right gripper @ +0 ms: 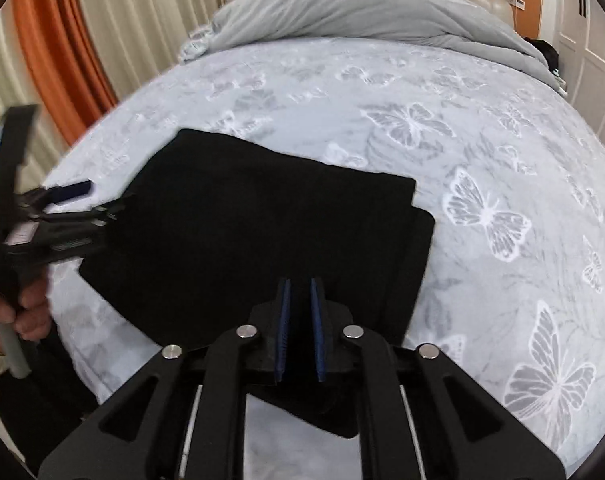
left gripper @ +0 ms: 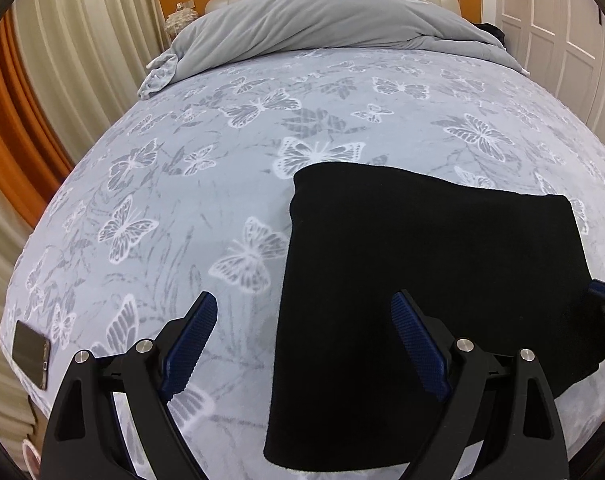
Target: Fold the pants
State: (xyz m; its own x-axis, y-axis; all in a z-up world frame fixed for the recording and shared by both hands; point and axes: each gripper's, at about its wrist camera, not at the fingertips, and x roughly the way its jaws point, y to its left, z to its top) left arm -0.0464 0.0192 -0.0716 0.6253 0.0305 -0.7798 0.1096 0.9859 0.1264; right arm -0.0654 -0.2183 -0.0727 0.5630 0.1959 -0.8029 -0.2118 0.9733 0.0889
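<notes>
The black pants (left gripper: 422,264) lie folded into a flat rectangle on the butterfly-print bed cover (left gripper: 190,208). My left gripper (left gripper: 304,306) hangs open and wide over their left edge: one blue pad is above the cover, the other above the cloth, and nothing is held. In the right wrist view the pants (right gripper: 262,216) show a second layer sticking out at their right side. My right gripper (right gripper: 300,285) hovers over their near edge, its pads a narrow gap apart with nothing pinched. The left gripper (right gripper: 98,200) appears there at the pants' left corner.
A grey duvet (left gripper: 322,20) is bunched at the head of the bed. A phone (left gripper: 30,354) lies near the cover's left edge. Curtains (left gripper: 62,80) hang on the left and white wardrobe doors (left gripper: 562,40) stand on the right. A hand (right gripper: 26,312) grips the left tool's handle.
</notes>
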